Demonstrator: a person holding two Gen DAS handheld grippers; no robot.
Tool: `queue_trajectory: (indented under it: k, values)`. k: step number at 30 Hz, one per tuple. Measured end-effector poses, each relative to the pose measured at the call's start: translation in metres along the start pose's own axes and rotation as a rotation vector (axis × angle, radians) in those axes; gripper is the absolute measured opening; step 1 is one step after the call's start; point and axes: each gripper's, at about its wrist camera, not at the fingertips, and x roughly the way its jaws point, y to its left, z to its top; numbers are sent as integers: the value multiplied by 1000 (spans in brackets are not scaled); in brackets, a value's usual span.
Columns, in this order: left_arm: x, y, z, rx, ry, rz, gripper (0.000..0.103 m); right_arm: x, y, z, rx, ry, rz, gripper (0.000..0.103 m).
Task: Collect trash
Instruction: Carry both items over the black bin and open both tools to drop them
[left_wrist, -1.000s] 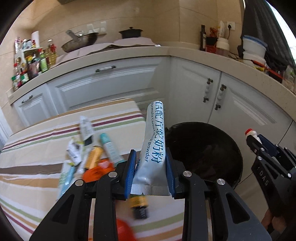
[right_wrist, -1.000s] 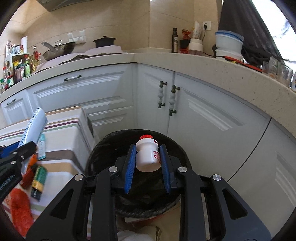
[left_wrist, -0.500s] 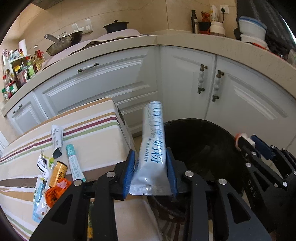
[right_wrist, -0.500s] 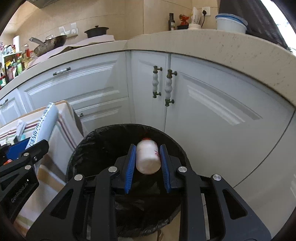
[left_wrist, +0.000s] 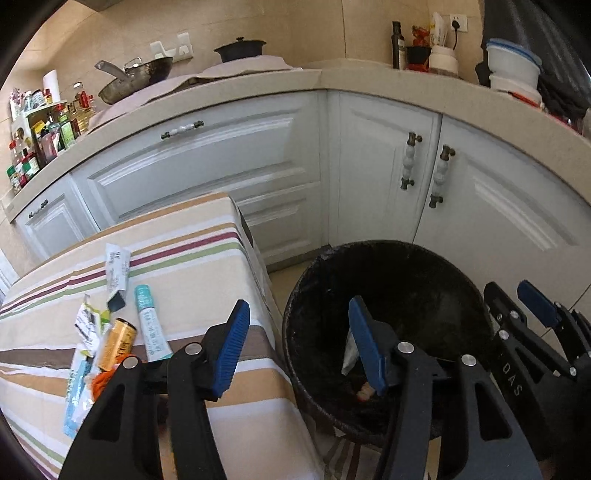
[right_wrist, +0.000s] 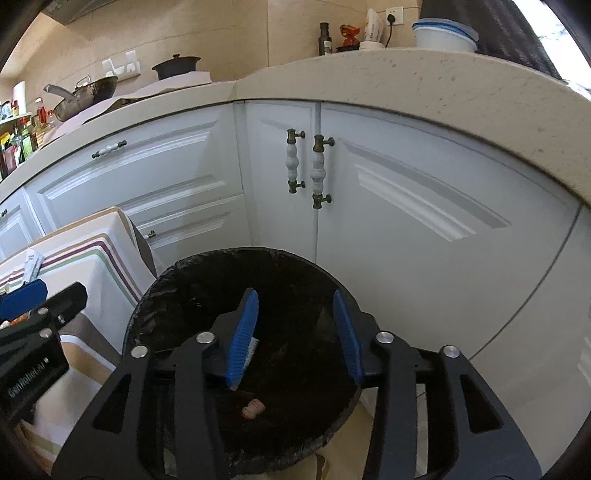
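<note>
A black bin (left_wrist: 317, 280) (right_wrist: 155, 295) lined with a black bag stands on the floor beside the striped table. My left gripper (left_wrist: 301, 332) hangs over its left rim, jaws opening, nothing between them. The silver powder sachet (left_wrist: 349, 352) lies inside the bin, partly hidden behind a blue pad. My right gripper (right_wrist: 295, 321) is over the bin's middle, jaws opening and empty. The small white bottle (right_wrist: 253, 407) lies deep in the bin. More trash stays on the table: a teal tube (left_wrist: 149, 326), an orange can (left_wrist: 118, 343), wrappers (left_wrist: 117, 266).
The striped tablecloth (left_wrist: 177, 266) covers a low table left of the bin. White cabinet doors (right_wrist: 406, 206) with knobbed handles curve behind it under a beige counter (left_wrist: 369, 79) holding a wok, a pot and bottles. Tiled floor shows around the bin.
Both grippers moved over the bin and opened. The sachet left the left gripper and the white bottle left the right one; both now lie in the bin.
</note>
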Motion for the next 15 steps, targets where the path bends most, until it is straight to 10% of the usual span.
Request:
queue_trajectory:
  k: [15]
  values:
    - [-78, 84, -29, -50, -62, 67, 60, -94, 56, -22, -49, -50, 116, 46]
